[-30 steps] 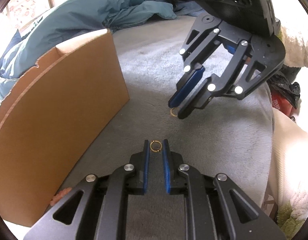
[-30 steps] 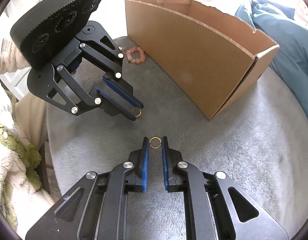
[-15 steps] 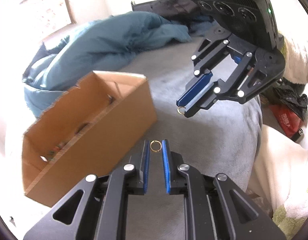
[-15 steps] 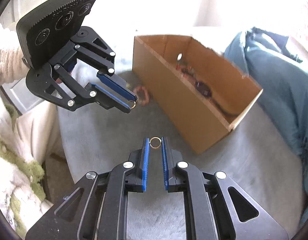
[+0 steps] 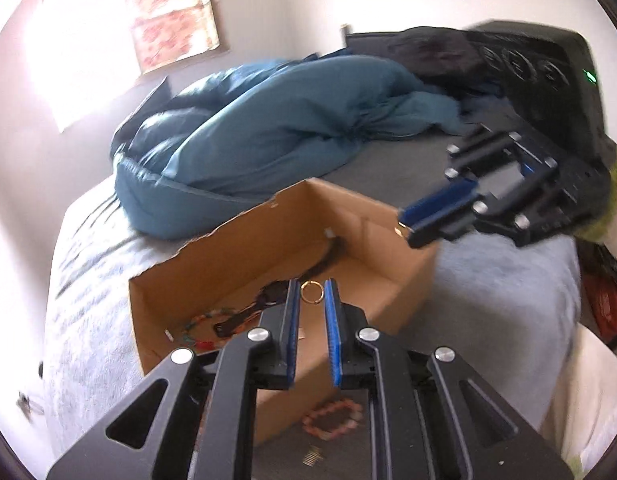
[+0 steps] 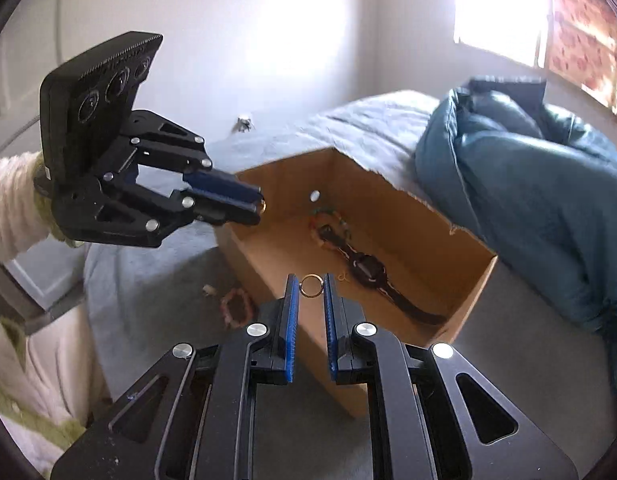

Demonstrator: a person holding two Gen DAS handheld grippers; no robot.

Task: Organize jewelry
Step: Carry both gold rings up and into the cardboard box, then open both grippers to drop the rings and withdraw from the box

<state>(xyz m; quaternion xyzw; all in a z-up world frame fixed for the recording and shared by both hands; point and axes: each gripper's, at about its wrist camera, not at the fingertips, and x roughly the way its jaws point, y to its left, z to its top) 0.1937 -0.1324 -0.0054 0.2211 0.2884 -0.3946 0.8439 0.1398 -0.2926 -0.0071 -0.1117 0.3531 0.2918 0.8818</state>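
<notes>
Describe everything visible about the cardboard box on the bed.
The cardboard box is plain brown, open-topped, with a ragged torn rim and a small round hole in one end wall. It sits upright on the grey blanket, beside a blue duvet. Inside lie a dark watch and beaded jewelry.

Open top of cardboard box (image 5: pixel 360 216), free to enter from above. Inside on floor, dark watch (image 6: pixel 368 270) and beaded pieces (image 6: pixel 328 220), taking the middle and far part; bare cardboard at near right corner in right wrist view. Torn far wall low, near wall higher. Blue duvet (image 5: pixel 276 120) heaped just beyond box, blocking far side. Pink bead bracelet (image 5: pixel 332 418) on grey blanket (image 5: pixel 504 280) just beside near wall. Right gripper (image 5: pixel 404 230) over box's right corner, left gripper (image 6: pixel 262 206) over left corner, each pinching a small ring, well apart. Open blanket on right.
</notes>
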